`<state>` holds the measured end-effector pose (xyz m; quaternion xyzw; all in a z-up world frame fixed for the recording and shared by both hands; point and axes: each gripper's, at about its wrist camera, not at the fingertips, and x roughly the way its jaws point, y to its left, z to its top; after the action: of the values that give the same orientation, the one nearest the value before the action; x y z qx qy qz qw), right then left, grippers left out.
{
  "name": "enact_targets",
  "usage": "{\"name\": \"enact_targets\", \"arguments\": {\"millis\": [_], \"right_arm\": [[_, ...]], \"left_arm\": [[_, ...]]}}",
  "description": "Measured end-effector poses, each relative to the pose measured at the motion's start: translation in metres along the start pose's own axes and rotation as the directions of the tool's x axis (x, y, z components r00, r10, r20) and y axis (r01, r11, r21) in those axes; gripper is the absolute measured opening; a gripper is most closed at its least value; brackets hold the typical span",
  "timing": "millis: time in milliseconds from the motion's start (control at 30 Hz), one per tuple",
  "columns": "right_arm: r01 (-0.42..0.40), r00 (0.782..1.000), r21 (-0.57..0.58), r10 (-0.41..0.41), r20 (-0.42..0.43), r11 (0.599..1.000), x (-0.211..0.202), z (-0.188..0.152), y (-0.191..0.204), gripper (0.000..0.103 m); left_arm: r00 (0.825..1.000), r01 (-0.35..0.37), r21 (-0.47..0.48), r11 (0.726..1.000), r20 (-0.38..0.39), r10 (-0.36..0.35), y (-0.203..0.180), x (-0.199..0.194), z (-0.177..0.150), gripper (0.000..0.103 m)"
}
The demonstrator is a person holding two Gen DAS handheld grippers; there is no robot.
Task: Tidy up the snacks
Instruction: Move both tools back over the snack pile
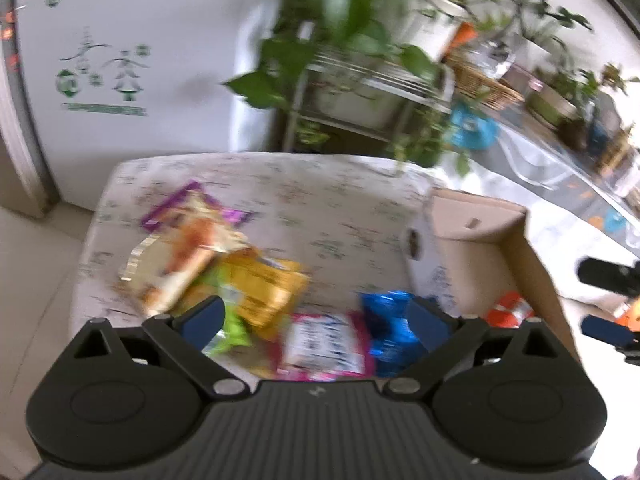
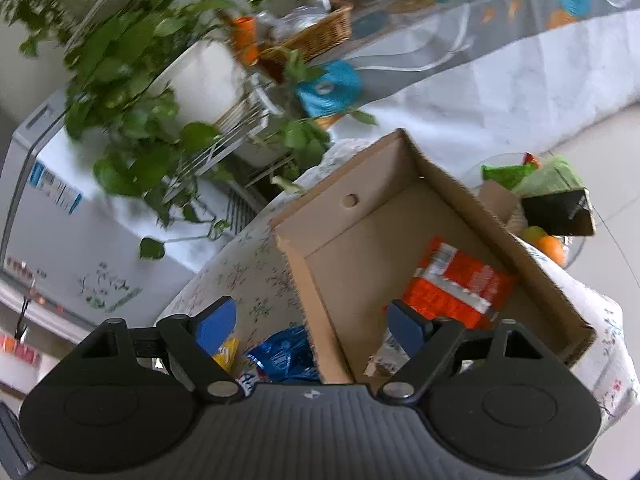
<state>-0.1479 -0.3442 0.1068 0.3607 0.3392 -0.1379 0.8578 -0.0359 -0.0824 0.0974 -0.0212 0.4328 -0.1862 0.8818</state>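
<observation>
Fingers of both grippers spread wide, gripping nothing: left gripper (image 1: pixel 316 320) above loose snack packets (image 1: pixel 224 264) on the floral-clothed desk (image 1: pixel 320 200), right gripper (image 2: pixel 312 322) over the cardboard box (image 2: pixel 384 232) holding an orange packet (image 2: pixel 456 284).

You're working in a lived-in home, likely a dining or living area. A white refrigerator (image 1: pixel 132 80) with green decals stands on the tiled floor (image 1: pixel 28 272). Trailing pothos plants (image 2: pixel 132 92) spill over a metal rack (image 1: pixel 360 92). A long table under a clear plastic cover (image 2: pixel 500 40) carries a wicker basket (image 2: pixel 316 38), and your small table wears a floral cloth (image 1: pixel 320 200).
</observation>
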Motion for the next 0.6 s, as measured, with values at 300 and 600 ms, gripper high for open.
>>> {"name": "enact_targets", "arguments": {"millis": [300, 600], "right_arm": [[-0.063, 0.996, -0.139, 0.054, -0.07, 0.988, 0.02, -0.018, 0.035, 0.088], [-0.149, 0.982, -0.212, 0.12, -0.143, 0.966, 0.042, -0.036, 0.064, 0.088]], "left_arm": [[0.996, -0.084, -0.103, 0.991, -0.018, 0.082, 0.061, 0.014, 0.006, 0.098], [0.995, -0.102, -0.22, 0.97, -0.023, 0.099, 0.107, 0.034, 0.025, 0.098]]}}
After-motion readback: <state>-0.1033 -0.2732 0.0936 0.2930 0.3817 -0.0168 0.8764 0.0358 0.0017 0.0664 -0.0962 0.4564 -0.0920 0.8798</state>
